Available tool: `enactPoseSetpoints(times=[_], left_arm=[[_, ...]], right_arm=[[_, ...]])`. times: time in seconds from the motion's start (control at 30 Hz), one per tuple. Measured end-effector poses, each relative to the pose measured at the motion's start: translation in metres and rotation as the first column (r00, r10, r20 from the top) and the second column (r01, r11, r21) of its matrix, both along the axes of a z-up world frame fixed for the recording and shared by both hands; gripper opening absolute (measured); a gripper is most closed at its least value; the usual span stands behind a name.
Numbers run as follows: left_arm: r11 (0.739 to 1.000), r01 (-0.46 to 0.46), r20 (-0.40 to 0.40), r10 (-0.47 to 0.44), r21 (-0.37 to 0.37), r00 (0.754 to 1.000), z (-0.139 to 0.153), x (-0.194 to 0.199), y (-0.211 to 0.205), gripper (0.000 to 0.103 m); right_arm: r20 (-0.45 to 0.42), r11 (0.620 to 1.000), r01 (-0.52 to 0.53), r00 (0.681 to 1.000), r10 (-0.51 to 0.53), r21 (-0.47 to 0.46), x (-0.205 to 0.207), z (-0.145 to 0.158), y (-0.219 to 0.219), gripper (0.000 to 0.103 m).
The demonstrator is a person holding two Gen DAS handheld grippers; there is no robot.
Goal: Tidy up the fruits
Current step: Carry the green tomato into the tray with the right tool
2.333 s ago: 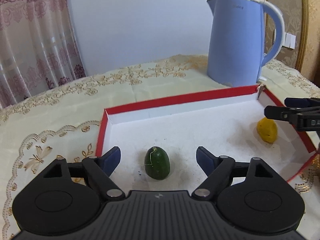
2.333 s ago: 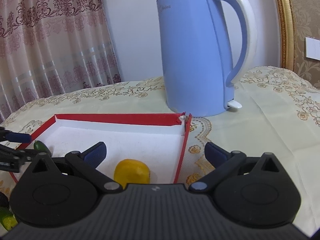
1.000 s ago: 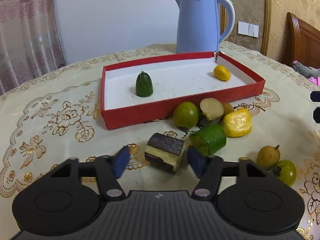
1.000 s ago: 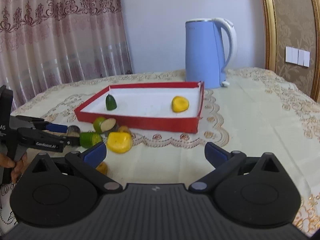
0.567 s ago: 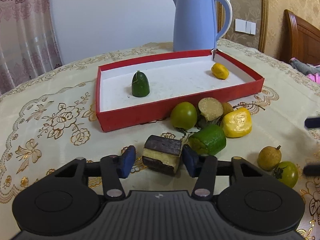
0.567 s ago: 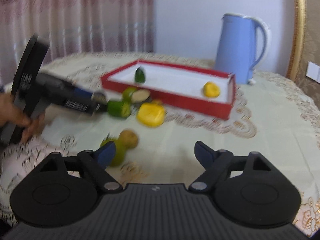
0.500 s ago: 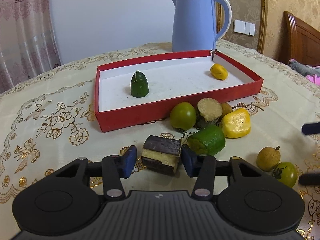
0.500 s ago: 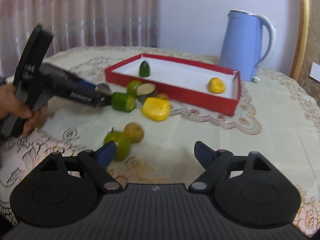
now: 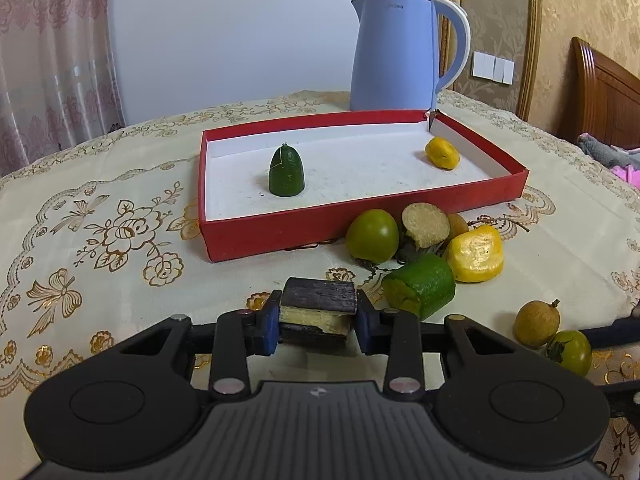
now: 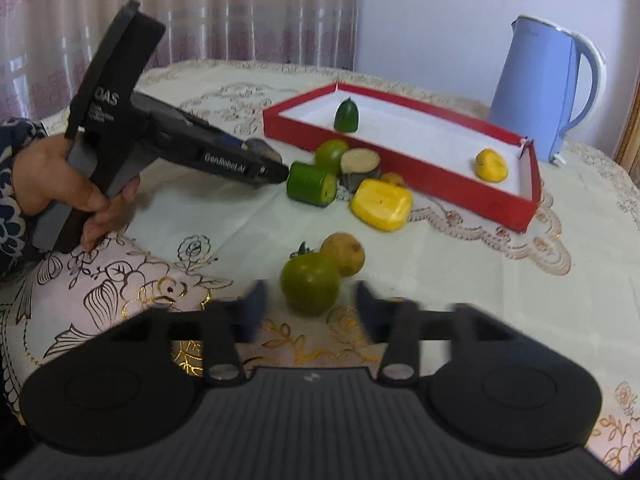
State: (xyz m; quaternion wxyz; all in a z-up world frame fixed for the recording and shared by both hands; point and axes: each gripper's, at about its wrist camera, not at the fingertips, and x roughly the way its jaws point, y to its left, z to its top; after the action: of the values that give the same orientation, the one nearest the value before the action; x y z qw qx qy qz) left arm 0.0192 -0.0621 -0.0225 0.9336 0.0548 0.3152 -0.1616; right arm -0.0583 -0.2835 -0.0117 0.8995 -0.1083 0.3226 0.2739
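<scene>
My left gripper [image 9: 318, 320] is closing, and its blue pads press both sides of a dark-skinned, pale-fleshed chunk [image 9: 319, 304] on the tablecloth. My right gripper [image 10: 310, 302] is also closing, its blurred fingers [image 10: 256, 304] flanking a green tomato [image 10: 310, 286] with a small gap on each side. A brown round fruit [image 10: 343, 254] touches that tomato from behind. The red tray [image 9: 280, 232] holds a green piece [image 9: 286, 174] and a yellow fruit [image 9: 441, 153]. In front of it lie a green cylinder [image 9: 420, 286], a yellow chunk [image 9: 475, 254], another green tomato [image 9: 372, 235] and a cut brown piece [image 9: 425, 221].
A blue kettle [image 9: 394, 52] stands behind the tray's far right corner. A person's hand [image 10: 44, 184] holds the left gripper at the left of the right wrist view. Patterned tablecloth [image 9: 100, 220] lies bare to the left of the tray. A wooden headboard [image 9: 600, 92] is at the far right.
The left jaws have closed onto the dark chunk. The right gripper has swung left and down to the green tomato, and its jaws have narrowed from wide open.
</scene>
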Motion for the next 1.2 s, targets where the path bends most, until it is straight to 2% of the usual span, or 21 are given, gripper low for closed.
enactPoseSetpoints(times=[0.53,0.7,0.93,1.07,1.2], left_arm=[[1.0,0.0,-0.001,0.0,-0.004,1.0,0.0,0.0,0.001,0.035],[1.0,0.0,-0.001,0.0,-0.006,1.0,0.0,-0.001,0.001,0.035],[1.0,0.0,-0.003,0.0,-0.01,1.0,0.0,-0.001,0.001,0.035],[1.0,-0.001,-0.003,0.001,-0.011,1.0,0.0,-0.001,0.001,0.035],[1.0,-0.001,-0.003,0.001,-0.01,1.0,0.0,-0.001,0.001,0.035]], right_arm=[[-0.012,1.0,0.013,1.0,-0.014,-0.011,0.012,-0.006,0.007,0.037],[-0.007,1.0,0.01,1.0,-0.011,-0.012,0.012,-0.006,0.007,0.032],[0.002,1.0,0.008,1.0,-0.008,-0.015,0.007,0.0,0.006,0.032],[0.037,1.0,0.005,0.999,-0.004,-0.013,0.009,0.013,0.001,0.032],[0.131,0.999,0.042,0.991,-0.039,-0.015,0.033,0.042,-0.011,0.032]])
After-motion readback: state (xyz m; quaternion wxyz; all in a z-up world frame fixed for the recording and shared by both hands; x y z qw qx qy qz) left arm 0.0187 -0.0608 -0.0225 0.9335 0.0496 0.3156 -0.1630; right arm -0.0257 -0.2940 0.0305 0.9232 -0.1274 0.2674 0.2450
